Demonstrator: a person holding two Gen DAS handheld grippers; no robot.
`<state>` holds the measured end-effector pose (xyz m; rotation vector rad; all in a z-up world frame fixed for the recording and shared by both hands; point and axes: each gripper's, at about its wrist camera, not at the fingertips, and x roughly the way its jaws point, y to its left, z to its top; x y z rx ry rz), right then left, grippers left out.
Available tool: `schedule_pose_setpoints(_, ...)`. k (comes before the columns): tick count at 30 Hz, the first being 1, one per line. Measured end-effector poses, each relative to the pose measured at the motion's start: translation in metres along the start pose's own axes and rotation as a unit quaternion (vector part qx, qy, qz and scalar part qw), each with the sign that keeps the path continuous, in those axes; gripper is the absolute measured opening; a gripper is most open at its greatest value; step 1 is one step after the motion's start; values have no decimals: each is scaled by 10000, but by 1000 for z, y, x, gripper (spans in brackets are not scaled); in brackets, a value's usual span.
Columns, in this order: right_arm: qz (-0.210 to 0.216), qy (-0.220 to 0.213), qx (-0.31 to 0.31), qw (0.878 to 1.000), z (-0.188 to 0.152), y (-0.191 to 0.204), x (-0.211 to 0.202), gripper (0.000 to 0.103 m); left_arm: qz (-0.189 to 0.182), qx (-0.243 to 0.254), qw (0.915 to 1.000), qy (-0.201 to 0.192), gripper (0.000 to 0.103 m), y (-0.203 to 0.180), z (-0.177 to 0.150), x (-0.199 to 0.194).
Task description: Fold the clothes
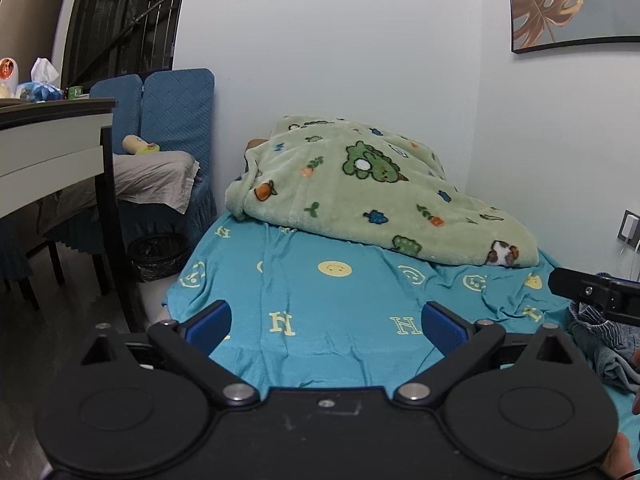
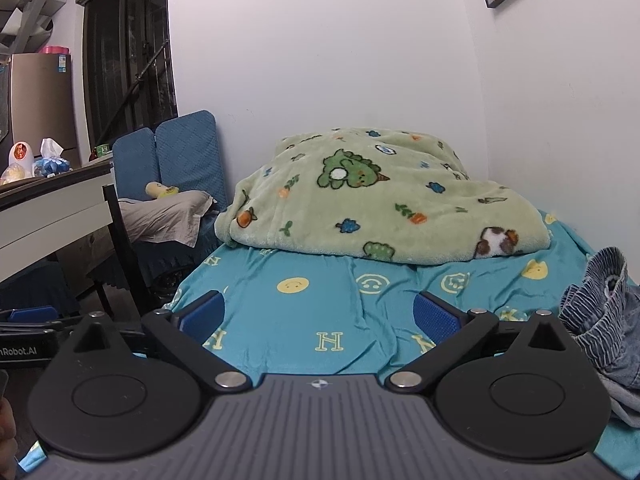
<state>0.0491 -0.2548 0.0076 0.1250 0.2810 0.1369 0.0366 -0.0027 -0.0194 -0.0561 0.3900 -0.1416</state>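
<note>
A crumpled blue denim garment point(image 2: 604, 320) lies on the turquoise bed sheet point(image 2: 332, 292) at the right edge of the right wrist view; it also shows at the right edge of the left wrist view point(image 1: 604, 344). My left gripper point(image 1: 326, 326) is open and empty above the sheet point(image 1: 320, 300), left of the garment. My right gripper point(image 2: 318, 318) is open and empty, with the garment just right of its right finger. The right gripper's body shows in the left wrist view point(image 1: 600, 292) above the garment.
A green cartoon-print blanket point(image 1: 360, 184) is heaped at the head of the bed against the white wall. A white desk point(image 1: 52, 148) with small items stands at the left, with a blue chair point(image 1: 160, 120) and a black bin point(image 1: 156, 256) beside the bed.
</note>
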Motion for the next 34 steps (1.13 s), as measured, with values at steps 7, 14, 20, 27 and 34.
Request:
schedule_pose_setpoints(7,2,26,-13,10000,-1,1,1,103,8,4,10000,0,101,0,0,-1)
schedule_pose_setpoints(14,-8,72,7,10000,-2,1,2,103,24,23,10000,-1,101,-1,0,0)
schedule_pose_setpoints(20,-2,106,7,9999,-3,3,2,103,30,44,10000,-3,101,-2,-1,0)
schedule_pose_setpoints(27,31,92,-54,9999,-3,4,2,103,32,61,10000,32,101,-2,-2,1)
schedule_pose_setpoints(34,16,106,-25,9999,-3,4,2,103,31,38,10000,43,102,-1,-1,2)
